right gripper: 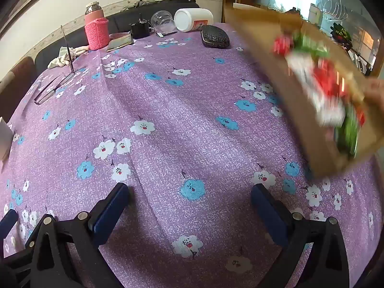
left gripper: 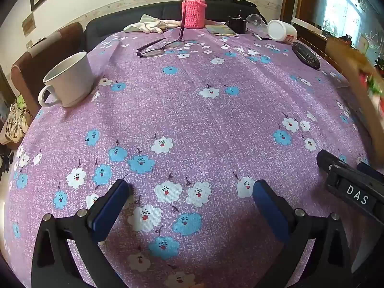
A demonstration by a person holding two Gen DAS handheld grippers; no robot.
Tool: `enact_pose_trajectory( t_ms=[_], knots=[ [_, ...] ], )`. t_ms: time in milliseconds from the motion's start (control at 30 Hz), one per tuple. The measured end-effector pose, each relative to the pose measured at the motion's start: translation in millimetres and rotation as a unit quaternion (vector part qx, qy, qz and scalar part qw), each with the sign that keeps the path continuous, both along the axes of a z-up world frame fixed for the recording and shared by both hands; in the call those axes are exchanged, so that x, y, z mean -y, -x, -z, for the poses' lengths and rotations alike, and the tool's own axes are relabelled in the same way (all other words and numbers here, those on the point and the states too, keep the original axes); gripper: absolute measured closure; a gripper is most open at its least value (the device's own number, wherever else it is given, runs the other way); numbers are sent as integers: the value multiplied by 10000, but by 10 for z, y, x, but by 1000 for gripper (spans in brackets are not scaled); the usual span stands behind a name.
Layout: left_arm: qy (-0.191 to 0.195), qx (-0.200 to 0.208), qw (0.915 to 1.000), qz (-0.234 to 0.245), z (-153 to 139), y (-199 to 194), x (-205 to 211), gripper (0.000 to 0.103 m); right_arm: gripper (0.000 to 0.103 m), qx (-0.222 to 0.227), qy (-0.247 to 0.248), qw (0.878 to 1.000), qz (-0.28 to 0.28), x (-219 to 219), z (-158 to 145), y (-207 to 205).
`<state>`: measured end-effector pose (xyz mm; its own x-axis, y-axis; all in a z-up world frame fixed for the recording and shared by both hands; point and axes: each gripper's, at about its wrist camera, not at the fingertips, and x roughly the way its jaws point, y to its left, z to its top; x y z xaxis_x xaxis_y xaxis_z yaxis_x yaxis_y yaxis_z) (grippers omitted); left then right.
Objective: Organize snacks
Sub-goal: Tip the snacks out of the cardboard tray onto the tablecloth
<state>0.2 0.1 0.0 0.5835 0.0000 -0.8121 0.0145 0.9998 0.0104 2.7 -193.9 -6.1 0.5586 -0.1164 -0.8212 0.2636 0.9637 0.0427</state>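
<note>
A brown cardboard box is tilted and blurred above the right side of the table, held by a bare hand at the right edge. Red, green and white snack packets are blurred inside it. The box also shows at the right edge of the left wrist view. My left gripper is open and empty over the purple flowered tablecloth. My right gripper is open and empty, left of and below the box. The right gripper's body shows in the left wrist view.
A white mug stands at the left. Glasses, a pink bottle, a cloth, a lying white tub, a dark glasses case and small items sit at the far edge.
</note>
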Motion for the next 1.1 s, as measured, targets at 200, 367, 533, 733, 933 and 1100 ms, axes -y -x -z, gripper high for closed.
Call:
enact_pose_trajectory(
  t_ms=[200,367,533,733,933,1100],
  knots=[
    [-4,1,10000,0,-1,-8,14,0,1,-1,-1,10000,-1,9,13,-9],
    [-2,3,10000,-2,-1,-2,9,0,1,0,-1,10000,0,23,14,-12],
    [-5,4,10000,-3,-1,-3,11,0,1,1,-1,10000,0,52,9,-13],
    [-5,3,10000,-4,-1,2,10,0,1,5,0,10000,1,94,-29,3],
    [-3,3,10000,-3,-28,70,17,0,1,4,1,10000,0,42,10,40],
    [-3,5,10000,-3,-29,71,17,0,1,3,5,10000,-1,-26,6,-11]
  ],
)
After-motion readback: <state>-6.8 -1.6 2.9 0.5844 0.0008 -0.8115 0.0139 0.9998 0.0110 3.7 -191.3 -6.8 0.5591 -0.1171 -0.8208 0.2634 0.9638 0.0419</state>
